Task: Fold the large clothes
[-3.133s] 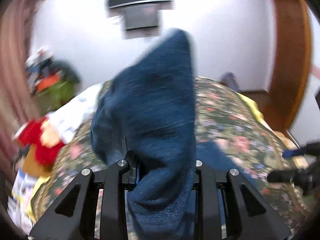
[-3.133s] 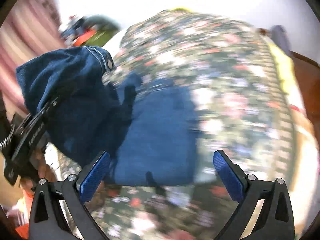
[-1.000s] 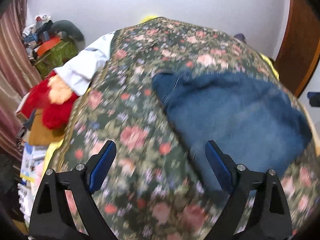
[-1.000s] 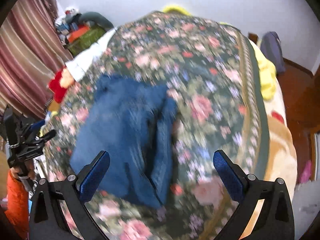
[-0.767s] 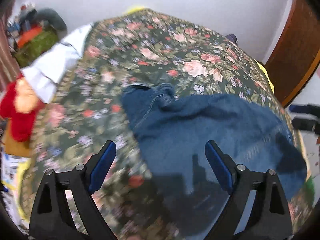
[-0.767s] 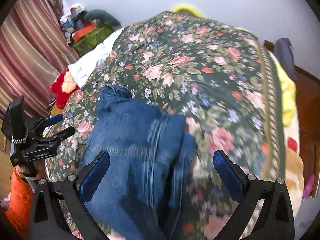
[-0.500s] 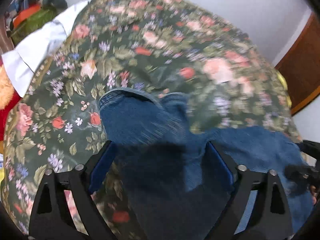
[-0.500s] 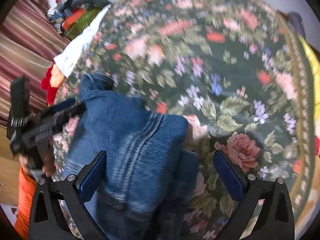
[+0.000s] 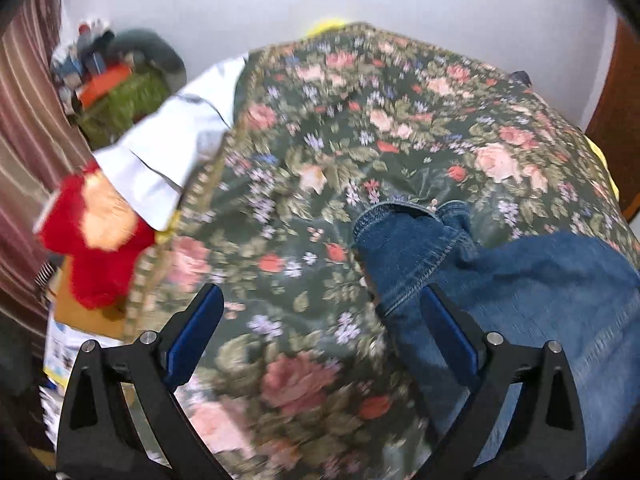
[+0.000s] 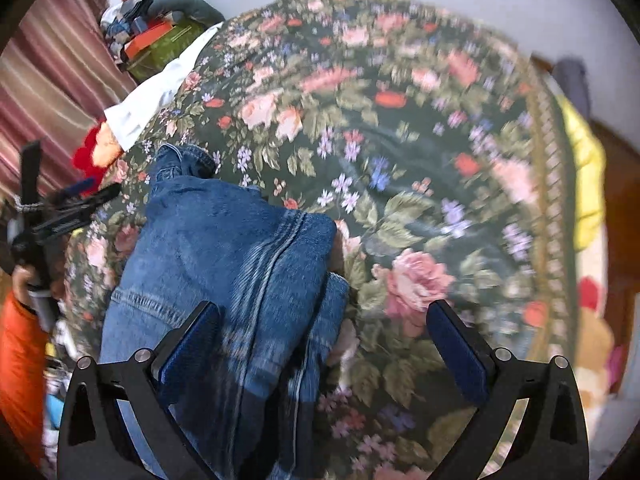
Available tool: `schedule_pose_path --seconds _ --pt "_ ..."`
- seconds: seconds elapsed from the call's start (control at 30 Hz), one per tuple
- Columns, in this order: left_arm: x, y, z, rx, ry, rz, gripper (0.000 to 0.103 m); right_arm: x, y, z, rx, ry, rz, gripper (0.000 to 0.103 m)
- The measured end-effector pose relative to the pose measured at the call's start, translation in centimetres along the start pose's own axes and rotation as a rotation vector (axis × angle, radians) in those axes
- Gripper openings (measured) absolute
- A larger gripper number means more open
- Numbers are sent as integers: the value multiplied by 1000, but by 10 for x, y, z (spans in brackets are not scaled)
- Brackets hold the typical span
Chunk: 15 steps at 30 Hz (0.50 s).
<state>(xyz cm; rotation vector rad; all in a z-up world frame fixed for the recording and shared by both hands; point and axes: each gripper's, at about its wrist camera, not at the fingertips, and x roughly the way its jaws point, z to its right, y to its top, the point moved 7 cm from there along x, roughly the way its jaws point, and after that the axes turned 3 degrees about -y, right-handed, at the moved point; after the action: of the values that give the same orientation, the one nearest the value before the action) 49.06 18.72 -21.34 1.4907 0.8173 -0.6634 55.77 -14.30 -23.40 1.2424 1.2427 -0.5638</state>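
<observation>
Folded blue jeans (image 9: pixel 520 280) lie on the dark floral bedspread (image 9: pixel 320 160). In the left wrist view they fill the lower right. My left gripper (image 9: pixel 320 332) is open and empty above the bedspread, its right finger over the jeans' left edge. In the right wrist view the jeans (image 10: pixel 224 264) lie at lower left on the bedspread (image 10: pixel 400 120). My right gripper (image 10: pixel 320 344) is open and empty, its left finger over the denim. The left gripper (image 10: pixel 80 200) also shows at the left edge there.
A white pillow (image 9: pixel 176 148) and a red plush toy (image 9: pixel 96 236) lie at the bed's left side. Striped curtains (image 9: pixel 24 128) and a cluttered green box (image 9: pixel 124 96) stand beyond. A yellow blanket (image 10: pixel 584 184) hangs off the right edge. A wooden door (image 9: pixel 620 120) is at right.
Three seconds ago my left gripper held the jeans aloft; it has since let go and they lie folded on the bed. In the last second both open grippers have shifted over the jeans.
</observation>
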Motion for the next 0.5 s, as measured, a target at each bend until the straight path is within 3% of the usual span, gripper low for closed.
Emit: schedule_pose_path --seconds 0.17,0.3,0.5 --pt "-44 -5 2 13 -32 70 100 -38 -5 -10 -86 -84 66 103" --pt "-69 -21 16 7 -96 89 100 -65 -12 -22 -127 -92 106 103" --pt "-62 -63 43 -88 -289 0 100 -73 -23 -37 -84 -1 105 103"
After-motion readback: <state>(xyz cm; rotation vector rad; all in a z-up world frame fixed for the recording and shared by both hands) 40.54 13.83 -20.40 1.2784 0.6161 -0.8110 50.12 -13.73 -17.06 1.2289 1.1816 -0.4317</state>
